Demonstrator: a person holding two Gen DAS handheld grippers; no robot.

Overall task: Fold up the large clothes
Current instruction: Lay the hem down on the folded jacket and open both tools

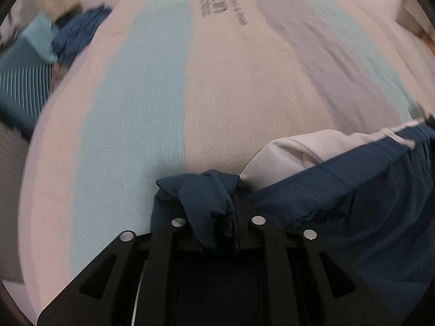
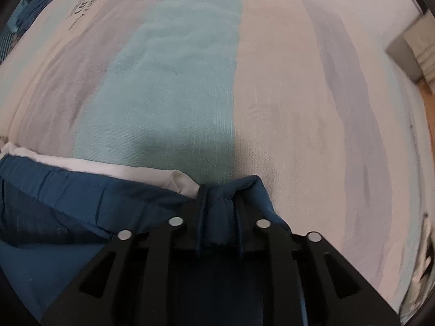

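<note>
A dark blue garment with a white lining [image 1: 353, 179] hangs between my two grippers above a bed. My left gripper [image 1: 217, 212] is shut on a bunched blue corner of it; the cloth runs off to the right, with the white lining [image 1: 293, 152] showing along the top edge. My right gripper [image 2: 217, 214] is shut on the other bunched corner of the garment [image 2: 81, 206], which runs off to the left with its white lining [image 2: 108, 167] on top. The fingertips are hidden in the folds.
Under both grippers lies a bedspread [image 1: 168, 87] in pale pink, turquoise and lilac stripes with dark lettering [image 1: 217, 0]. More blue clothes [image 1: 78, 35] and a striped teal item [image 1: 24, 84] lie at the far left. A wooden floor [image 2: 426, 108] shows at the right.
</note>
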